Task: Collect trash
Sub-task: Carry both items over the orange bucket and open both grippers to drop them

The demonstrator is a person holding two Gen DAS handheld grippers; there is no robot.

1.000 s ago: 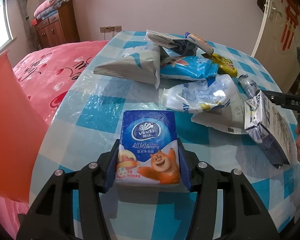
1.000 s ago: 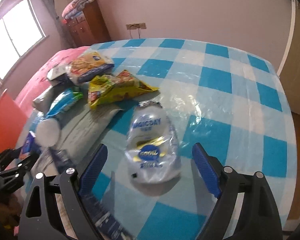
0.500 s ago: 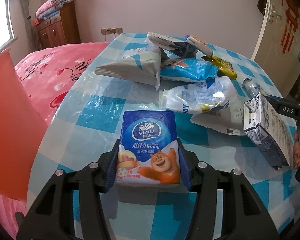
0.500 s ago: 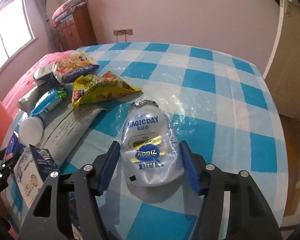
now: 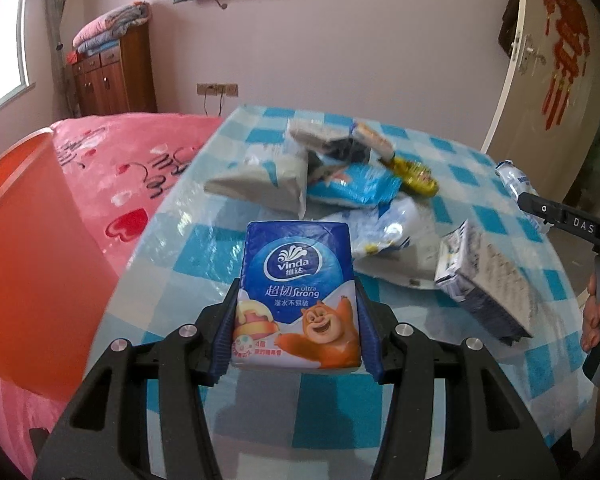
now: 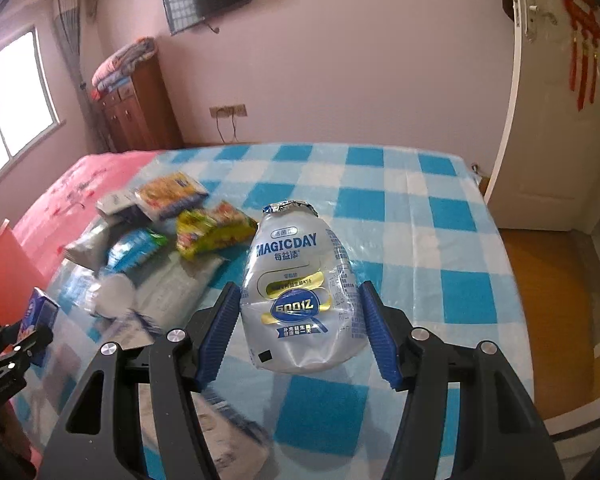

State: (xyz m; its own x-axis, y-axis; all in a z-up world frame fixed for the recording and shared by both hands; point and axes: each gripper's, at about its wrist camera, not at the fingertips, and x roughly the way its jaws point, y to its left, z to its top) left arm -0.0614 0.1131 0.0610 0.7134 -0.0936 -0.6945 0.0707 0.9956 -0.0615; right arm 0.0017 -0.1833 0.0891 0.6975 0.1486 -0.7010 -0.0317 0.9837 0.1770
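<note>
A blue Vinda tissue pack (image 5: 298, 252) with a cartoon bear sits between the blue pads of my left gripper (image 5: 296, 286), which is shut on it and holds it above the checked table (image 5: 172, 256). In the right wrist view, a crushed silver MAGICDAY bottle (image 6: 292, 248) with a foil top is held just above the table by my right gripper (image 6: 299, 286), which is shut on it. The tissue pack (image 6: 40, 312) shows again at that view's left edge. One finger of the right gripper and the bottle's top (image 5: 516, 178) show at the right of the left wrist view.
A heap of wrappers and bags (image 5: 340, 184) lies mid-table, with a yellow snack bag (image 6: 212, 228) and a tilted carton (image 5: 484, 280) nearby. An orange bin (image 5: 32, 260) stands left of the table beside a pink bed (image 5: 140, 148). A hand (image 5: 592, 320) shows at right.
The right gripper's jaws closed on the silver bottle and lifted it. Both grippers rose and tipped upward, so more of the wall shows; the tissue pack stayed gripped.
</note>
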